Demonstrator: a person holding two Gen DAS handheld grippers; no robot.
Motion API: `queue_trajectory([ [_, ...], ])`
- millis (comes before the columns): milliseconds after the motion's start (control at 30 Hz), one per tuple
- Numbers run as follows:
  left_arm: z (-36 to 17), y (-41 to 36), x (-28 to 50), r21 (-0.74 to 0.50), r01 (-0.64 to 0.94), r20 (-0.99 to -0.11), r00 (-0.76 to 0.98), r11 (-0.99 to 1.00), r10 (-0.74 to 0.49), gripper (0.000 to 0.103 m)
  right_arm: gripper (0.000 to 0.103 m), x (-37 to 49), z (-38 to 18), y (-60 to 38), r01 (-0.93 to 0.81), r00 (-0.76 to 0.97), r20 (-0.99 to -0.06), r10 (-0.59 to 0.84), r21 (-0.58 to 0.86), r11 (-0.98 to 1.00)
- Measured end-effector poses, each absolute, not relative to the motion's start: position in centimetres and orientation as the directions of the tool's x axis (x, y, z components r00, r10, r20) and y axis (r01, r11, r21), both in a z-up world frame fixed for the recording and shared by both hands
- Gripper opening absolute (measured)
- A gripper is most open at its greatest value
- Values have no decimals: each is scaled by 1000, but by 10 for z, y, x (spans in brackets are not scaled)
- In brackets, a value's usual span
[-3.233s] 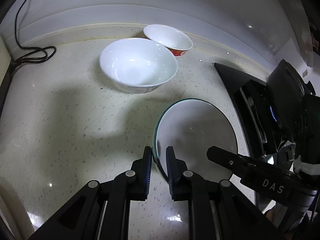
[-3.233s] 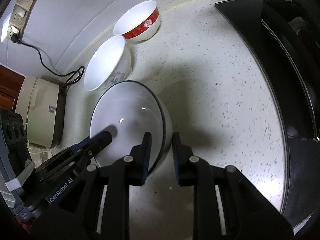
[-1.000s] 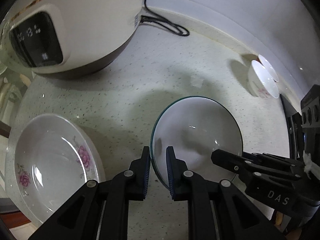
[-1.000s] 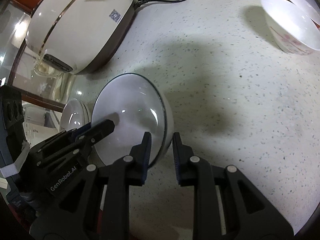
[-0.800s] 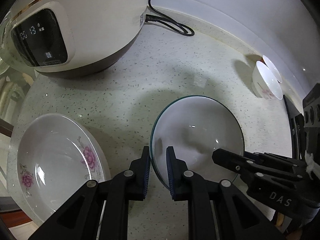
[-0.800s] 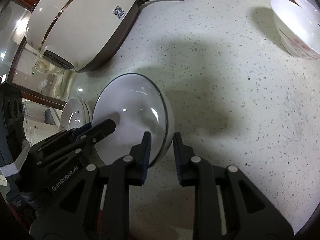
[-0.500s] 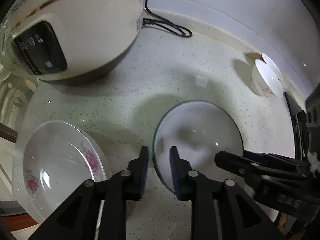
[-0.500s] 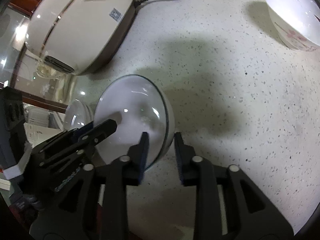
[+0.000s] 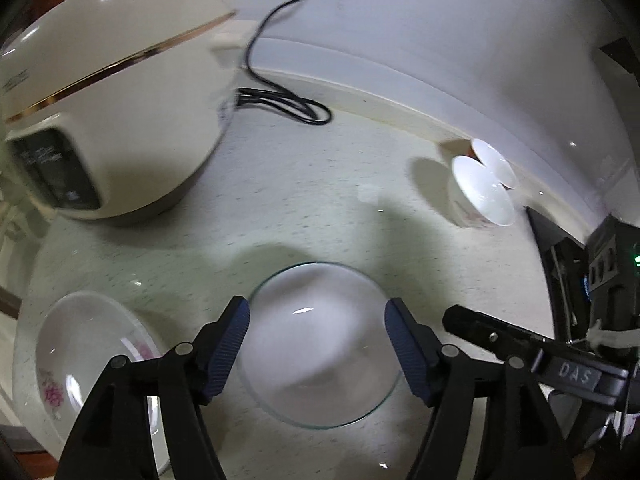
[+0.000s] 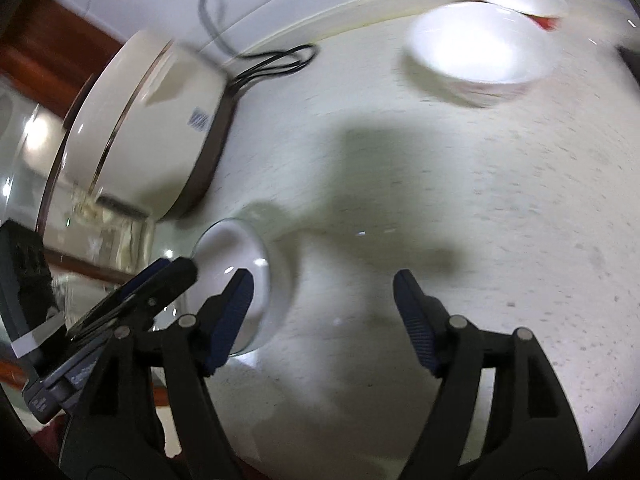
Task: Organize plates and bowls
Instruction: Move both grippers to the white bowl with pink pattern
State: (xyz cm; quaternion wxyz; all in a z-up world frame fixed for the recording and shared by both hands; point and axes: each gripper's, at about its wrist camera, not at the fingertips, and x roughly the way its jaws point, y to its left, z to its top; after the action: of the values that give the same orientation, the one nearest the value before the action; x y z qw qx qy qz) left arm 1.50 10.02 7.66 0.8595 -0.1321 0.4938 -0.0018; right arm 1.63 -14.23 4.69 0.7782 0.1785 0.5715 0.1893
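Observation:
A white bowl with a dark green rim (image 9: 320, 340) sits on the speckled counter. My left gripper (image 9: 318, 344) is open above it, its fingers spread to either side of the rim. In the right wrist view the same bowl (image 10: 240, 280) lies at lower left, and my right gripper (image 10: 324, 320) is open and empty, its left finger in front of the bowl's near edge. A flowered white plate (image 9: 88, 364) lies to the left of the bowl. Two white bowls (image 9: 480, 192) stand at the far right by the wall; they also show in the right wrist view (image 10: 476, 48).
A large cream rice cooker (image 9: 108, 108) stands at the back left, its black cord (image 9: 288, 100) coiled along the wall. A black stove edge (image 9: 560, 264) is at the right. The counter's front edge is close below the plate.
Both grippers have opened and let go of the green-rimmed bowl, which now rests on the counter beside the flowered plate. Both cameras have pulled back and tilted up.

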Motion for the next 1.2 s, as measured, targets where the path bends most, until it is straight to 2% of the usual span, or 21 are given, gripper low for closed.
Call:
queue_trajectory([
  [267,71,63,66,-310,-74,-870,425,948,-251,72,75,33,41,-210,116,354,-823,444,510,852],
  [467,57,31,111,-331,-45,-895,331,942,-299,72,75,48,35,-231,172,365,-833,415,499,850],
  [767,50,-3,181,-325,-6,-911,269,946,-312,72,75,81,33,-256,244,394,-830,395,509,826],
  [1200,26,-24,250,-334,-44,-918,241,942,-314,72,75,134,31,-261,305,422,-820,387,531,791],
])
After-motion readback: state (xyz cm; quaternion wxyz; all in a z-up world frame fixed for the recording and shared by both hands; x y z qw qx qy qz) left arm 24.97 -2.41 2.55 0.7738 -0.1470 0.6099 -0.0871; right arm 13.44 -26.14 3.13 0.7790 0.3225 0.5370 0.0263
